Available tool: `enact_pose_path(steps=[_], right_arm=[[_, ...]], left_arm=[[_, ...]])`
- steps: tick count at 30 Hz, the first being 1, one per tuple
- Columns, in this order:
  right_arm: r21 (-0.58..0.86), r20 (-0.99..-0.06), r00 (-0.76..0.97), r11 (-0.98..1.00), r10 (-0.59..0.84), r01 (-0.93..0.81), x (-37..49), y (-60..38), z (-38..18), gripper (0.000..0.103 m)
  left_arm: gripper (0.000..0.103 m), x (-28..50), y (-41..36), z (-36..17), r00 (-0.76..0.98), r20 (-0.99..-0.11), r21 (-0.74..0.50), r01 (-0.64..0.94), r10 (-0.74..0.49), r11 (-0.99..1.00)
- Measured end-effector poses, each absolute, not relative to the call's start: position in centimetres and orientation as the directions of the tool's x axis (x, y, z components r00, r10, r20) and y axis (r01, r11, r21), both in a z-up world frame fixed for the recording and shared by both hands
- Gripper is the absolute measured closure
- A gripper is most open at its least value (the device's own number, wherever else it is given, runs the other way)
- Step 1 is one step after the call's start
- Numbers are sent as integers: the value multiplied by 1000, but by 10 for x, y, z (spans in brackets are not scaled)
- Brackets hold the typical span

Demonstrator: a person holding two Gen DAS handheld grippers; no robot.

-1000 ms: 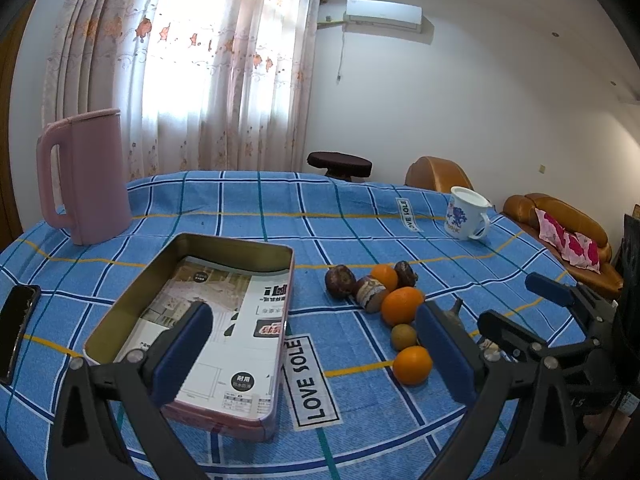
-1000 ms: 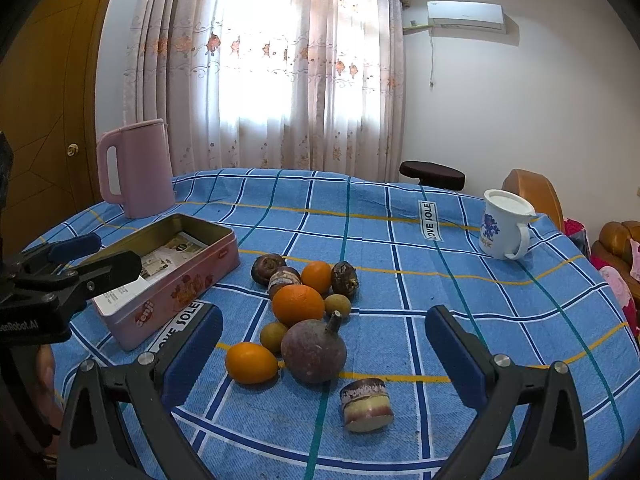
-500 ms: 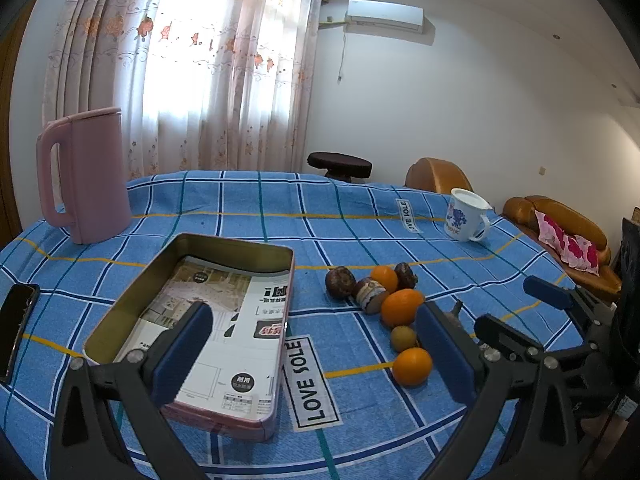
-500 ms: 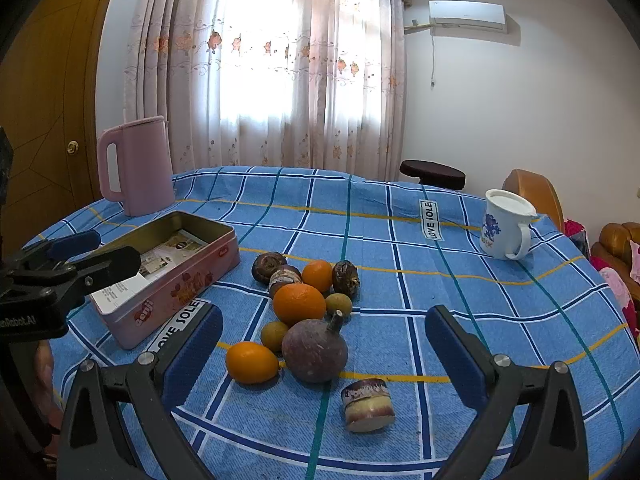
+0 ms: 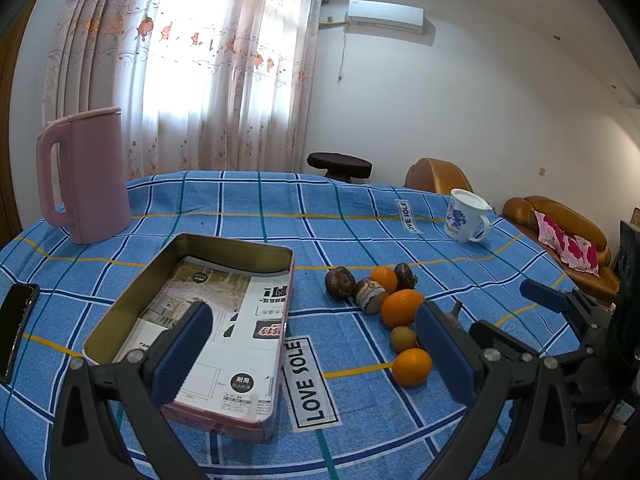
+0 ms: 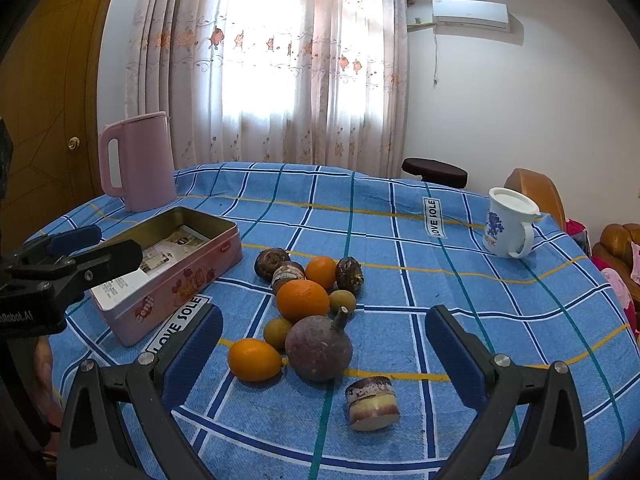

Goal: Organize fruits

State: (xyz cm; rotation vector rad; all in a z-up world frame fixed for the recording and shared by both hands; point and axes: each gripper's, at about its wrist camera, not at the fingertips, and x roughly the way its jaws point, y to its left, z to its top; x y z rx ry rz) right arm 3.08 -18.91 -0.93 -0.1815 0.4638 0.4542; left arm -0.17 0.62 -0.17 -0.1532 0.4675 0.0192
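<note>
A pile of fruit lies on the blue checked tablecloth: a big orange (image 6: 302, 300), a small orange (image 6: 255, 360), a round purple fruit with a stem (image 6: 319, 348), small green-brown fruits (image 6: 342, 301) and dark brown ones (image 6: 272, 263). A cut brown piece (image 6: 372, 402) lies apart at the front. An open pink tin (image 6: 168, 268) lined with printed paper stands left of the pile; it also shows in the left wrist view (image 5: 192, 320). My right gripper (image 6: 324, 340) is open and empty above the pile. My left gripper (image 5: 308, 344) is open and empty over the tin's right edge.
A pink kettle (image 5: 86, 176) stands at the far left. A white mug with a blue print (image 6: 508, 224) stands at the far right. A dark phone (image 5: 16, 324) lies at the table's left edge. Sofas and a stool stand beyond the table.
Both grippers have shifted only slightly; the views are nearly the same. Nothing was picked up or moved.
</note>
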Motion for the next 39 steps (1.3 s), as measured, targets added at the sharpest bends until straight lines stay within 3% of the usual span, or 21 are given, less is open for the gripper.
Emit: enact_pose_path(steps=[21, 29, 31, 33, 37, 39], right_arm=[[-56, -492, 806, 912, 329, -406, 37, -214, -26, 1], [-69, -542, 792, 924, 283, -377, 46, -224, -43, 2], [-74, -560, 780, 920, 281, -385, 48, -224, -47, 10], [-59, -581, 761, 917, 289, -394, 51, -225, -52, 27], [-53, -607, 736, 909, 300, -414, 52, -226, -57, 34], [-53, -629, 718, 905, 297, -421, 53, -227, -62, 50]], left_arm=[[0, 7, -16, -19, 874, -484, -110, -18, -38, 994], [0, 14, -35, -35, 851, -521, -79, 25, -63, 997], [0, 16, -39, -37, 846, -528, -82, 41, -78, 996], [0, 18, -45, -39, 841, -533, -78, 60, -93, 995], [5, 24, -58, -45, 817, -561, -80, 111, -137, 991], [12, 28, -64, -47, 799, -579, -86, 136, -160, 987]])
